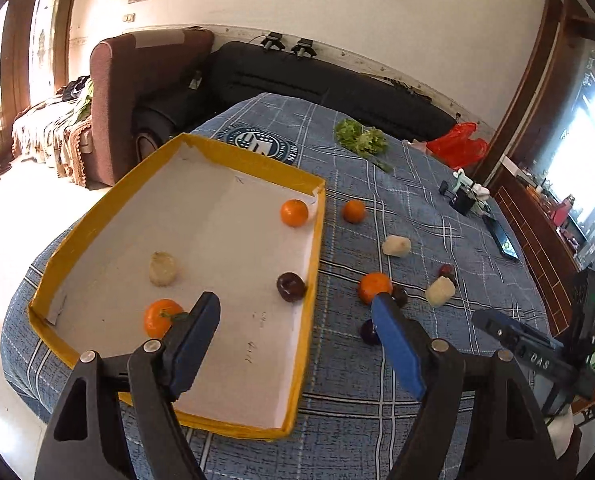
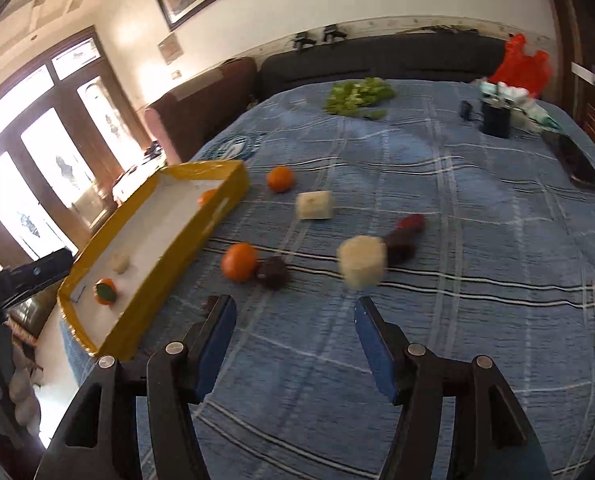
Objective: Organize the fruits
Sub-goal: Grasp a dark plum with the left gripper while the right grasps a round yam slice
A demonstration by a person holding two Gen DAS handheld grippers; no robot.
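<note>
My left tongs (image 1: 295,312) stand wide apart and empty, hovering over the near right edge of the yellow tray (image 1: 312,264). My right tongs (image 2: 293,320) are also apart and empty, held above the blue checked cloth (image 2: 477,280) that covers the desk.

Inside the tray lie four pieces: an orange with a green stem (image 1: 161,318) just beside my left tong, a pale peeled chunk (image 1: 163,268), a dark plum (image 1: 290,287) against the right wall, and a second orange (image 1: 294,213) in the far corner.

Still out on the cloth, beside the tray, I count more: an orange (image 2: 239,261) touching a dark plum (image 2: 273,273), a pale chunk (image 2: 362,262) with dark red fruit (image 2: 405,236) behind it, another pale chunk (image 2: 314,205), a far orange (image 2: 280,178), and one dark plum (image 1: 369,332) partly hidden behind my left tong.

I judge the sorting to be under halfway: four fruits are in and at least seven are left.

Farther back lie a green leafy bunch (image 2: 357,96), a red bag (image 2: 521,64) and a phone (image 2: 581,164), well apart from the fruit.
</note>
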